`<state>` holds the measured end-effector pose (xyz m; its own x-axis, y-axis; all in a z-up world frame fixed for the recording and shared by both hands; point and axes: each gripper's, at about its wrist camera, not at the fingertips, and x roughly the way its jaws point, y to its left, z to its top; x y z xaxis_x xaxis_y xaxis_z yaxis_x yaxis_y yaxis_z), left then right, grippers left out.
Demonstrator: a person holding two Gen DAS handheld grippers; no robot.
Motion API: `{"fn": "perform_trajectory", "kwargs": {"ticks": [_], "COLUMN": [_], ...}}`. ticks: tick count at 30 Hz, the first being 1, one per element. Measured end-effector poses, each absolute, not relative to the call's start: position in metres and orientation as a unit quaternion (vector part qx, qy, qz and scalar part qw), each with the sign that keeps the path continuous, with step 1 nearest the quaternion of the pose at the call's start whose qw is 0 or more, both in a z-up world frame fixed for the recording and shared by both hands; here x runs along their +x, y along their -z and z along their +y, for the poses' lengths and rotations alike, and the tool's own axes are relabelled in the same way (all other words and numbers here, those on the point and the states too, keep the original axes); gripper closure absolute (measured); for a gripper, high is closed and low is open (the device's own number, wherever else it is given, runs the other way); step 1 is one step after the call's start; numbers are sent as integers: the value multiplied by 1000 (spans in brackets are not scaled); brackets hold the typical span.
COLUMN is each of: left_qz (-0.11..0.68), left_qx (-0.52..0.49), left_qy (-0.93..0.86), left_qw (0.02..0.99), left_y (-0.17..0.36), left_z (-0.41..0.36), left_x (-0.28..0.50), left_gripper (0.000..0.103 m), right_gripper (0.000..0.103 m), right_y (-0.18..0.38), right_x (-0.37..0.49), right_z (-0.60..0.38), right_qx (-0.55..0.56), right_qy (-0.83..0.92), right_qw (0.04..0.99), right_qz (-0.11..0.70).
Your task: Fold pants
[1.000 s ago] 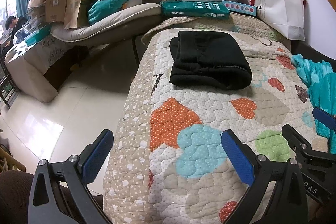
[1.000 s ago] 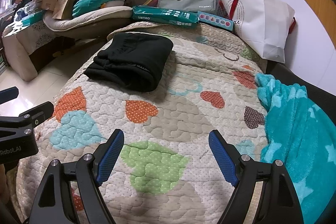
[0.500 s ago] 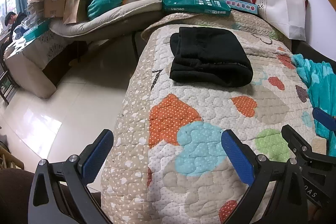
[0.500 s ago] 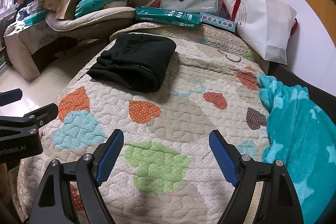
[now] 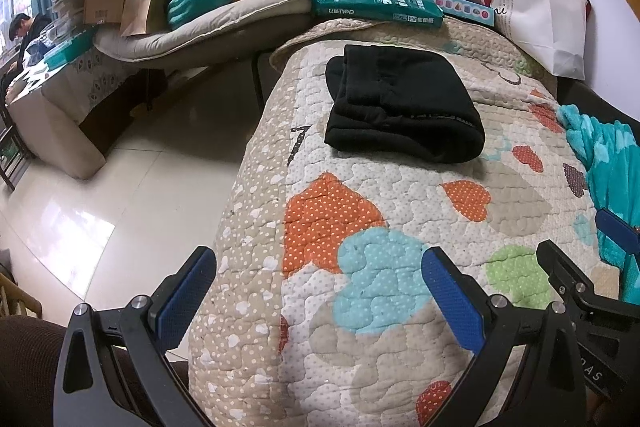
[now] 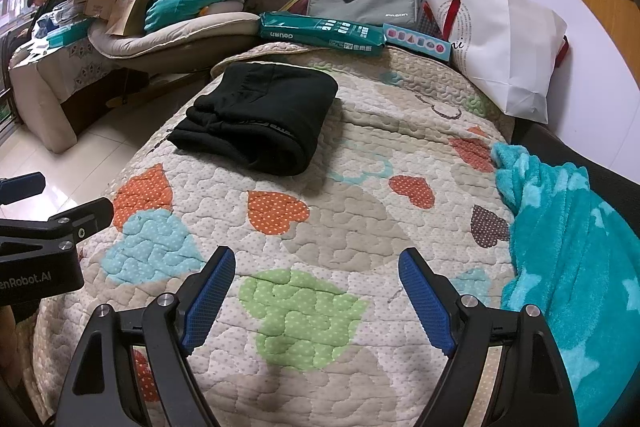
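Black pants (image 5: 400, 103), folded into thick bundle, lie on heart-patterned quilt (image 5: 360, 227), toward its far end and left edge. Beyond pants: green box (image 6: 320, 33), grey laptop bag (image 6: 364, 3); white shopping bag (image 6: 504, 47) off to their right. Teal fleece blanket (image 6: 572, 247) on quilt's right side. My left hand-held gripper (image 5: 318, 287) and right hand-held gripper (image 6: 316, 287) hang over quilt's near end, well apart from pants, both spread wide, gripping nothing.
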<state>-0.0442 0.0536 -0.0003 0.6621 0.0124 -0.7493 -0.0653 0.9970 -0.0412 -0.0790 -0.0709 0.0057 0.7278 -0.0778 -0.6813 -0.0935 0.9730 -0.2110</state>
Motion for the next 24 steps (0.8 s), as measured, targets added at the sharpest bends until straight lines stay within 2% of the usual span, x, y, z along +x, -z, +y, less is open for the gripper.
{"fn": "perform_trajectory", "kwargs": {"ticks": [24], "left_qz": [412], "left_qx": [-34], "left_qy": [-21], "left_qw": [910], "left_y": [1], "left_z": [55], "left_x": [-43], "left_gripper": [0], "right_gripper": [15], "right_y": [-5], "right_x": [-79], "right_z": [-70], "right_qx": [-116], "right_qy": [-5], "right_qw": [922], "right_qz": [369]}}
